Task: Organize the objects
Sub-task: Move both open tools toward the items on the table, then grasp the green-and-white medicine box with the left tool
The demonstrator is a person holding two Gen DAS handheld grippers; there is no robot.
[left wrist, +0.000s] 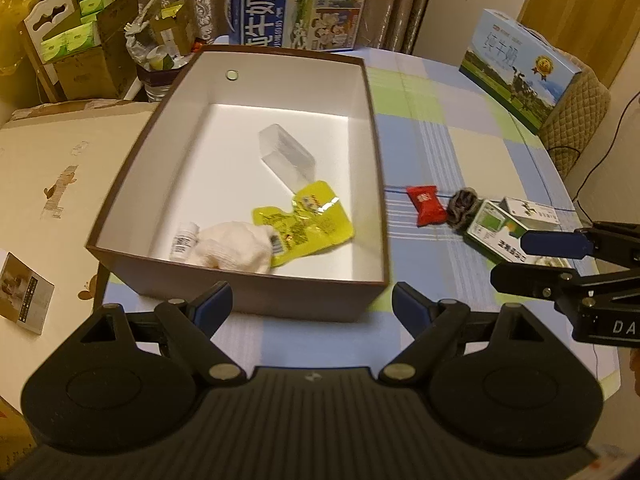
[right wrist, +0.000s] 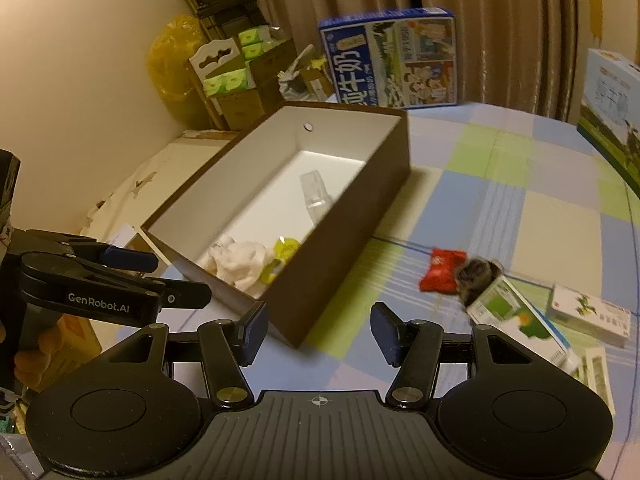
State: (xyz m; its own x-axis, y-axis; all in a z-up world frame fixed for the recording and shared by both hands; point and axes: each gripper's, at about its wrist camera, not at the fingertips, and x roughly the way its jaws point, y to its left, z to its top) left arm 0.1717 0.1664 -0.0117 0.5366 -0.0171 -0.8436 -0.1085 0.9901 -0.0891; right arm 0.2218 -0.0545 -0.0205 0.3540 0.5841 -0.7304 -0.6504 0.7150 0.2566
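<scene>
A brown box (left wrist: 240,286) with a white inside stands on the checked tablecloth. In it lie a clear plastic case (left wrist: 286,152), a yellow pouch (left wrist: 308,224), a white cloth (left wrist: 236,248) and a small white bottle (left wrist: 184,242). To its right on the cloth are a red packet (left wrist: 426,204), a dark scrunchie (left wrist: 462,204), a green-white carton (left wrist: 492,228) and a white carton (left wrist: 532,210). My left gripper (left wrist: 312,300) hangs open before the box's near wall. My right gripper (right wrist: 320,330) is open and empty by the box's near corner (right wrist: 296,336), with the red packet (right wrist: 440,270) ahead to the right.
A blue milk case (left wrist: 296,4) stands behind the box and another milk case (left wrist: 520,68) at the back right. Stacked cardboard boxes and tissue packs (left wrist: 80,40) crowd the far left. A booklet (left wrist: 24,292) lies on the beige surface to the left.
</scene>
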